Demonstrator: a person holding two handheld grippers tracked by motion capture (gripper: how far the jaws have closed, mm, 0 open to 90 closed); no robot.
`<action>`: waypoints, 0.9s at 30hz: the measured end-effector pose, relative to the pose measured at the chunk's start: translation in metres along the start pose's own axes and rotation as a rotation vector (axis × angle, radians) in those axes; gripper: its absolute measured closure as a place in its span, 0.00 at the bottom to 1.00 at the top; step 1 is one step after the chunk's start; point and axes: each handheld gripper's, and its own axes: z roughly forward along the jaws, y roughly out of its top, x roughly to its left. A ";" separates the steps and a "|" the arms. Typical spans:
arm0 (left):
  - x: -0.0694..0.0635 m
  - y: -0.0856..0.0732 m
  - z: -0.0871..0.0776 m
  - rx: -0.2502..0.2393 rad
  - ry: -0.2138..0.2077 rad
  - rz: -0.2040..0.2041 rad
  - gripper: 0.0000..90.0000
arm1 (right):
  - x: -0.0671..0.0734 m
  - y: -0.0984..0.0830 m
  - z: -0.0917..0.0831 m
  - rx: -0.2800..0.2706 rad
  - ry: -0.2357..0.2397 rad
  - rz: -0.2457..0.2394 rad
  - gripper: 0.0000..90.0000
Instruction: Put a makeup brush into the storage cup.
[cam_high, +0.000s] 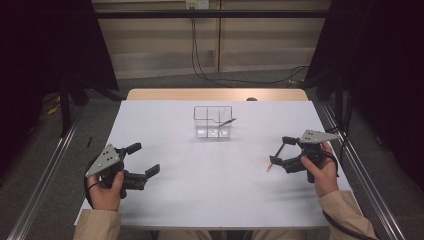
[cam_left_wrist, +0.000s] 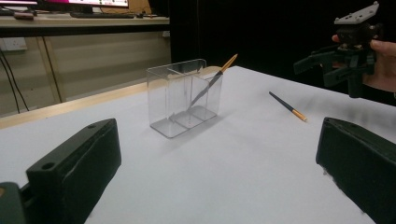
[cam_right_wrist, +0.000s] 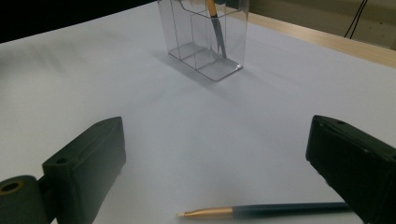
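High view: the left gripper (cam_high: 141, 160) at the near left and the right gripper (cam_high: 281, 150) at the right both gape wide, empty, with bare white table (cam_high: 210, 175) between. The loose pencil (cam_high: 270, 165) lies just under the right gripper, well short of the table's right edge.

Left gripper view: the clear holder (cam_left_wrist: 180, 95) stands mid-table, a second pencil (cam_left_wrist: 212, 81) leaning in it, tip up-right.

Right gripper view: the loose pencil (cam_right_wrist: 266, 211) lies crosswise between the spread jaws, orange end left. No writing legible.

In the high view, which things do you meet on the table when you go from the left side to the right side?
Left claw → clear holder with a pencil leaning in it → loose pencil lying on the table → right claw.
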 end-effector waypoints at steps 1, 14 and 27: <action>0.000 0.000 0.001 0.002 -0.001 0.000 0.00 | 0.000 0.001 0.001 0.001 -0.004 0.001 0.05; -0.004 -0.001 0.012 0.025 -0.035 0.021 0.00 | -0.011 0.005 0.006 0.027 -0.031 0.014 0.05; -0.003 -0.003 0.011 0.026 -0.042 0.015 0.00 | -0.020 0.007 0.010 0.045 -0.061 0.036 0.04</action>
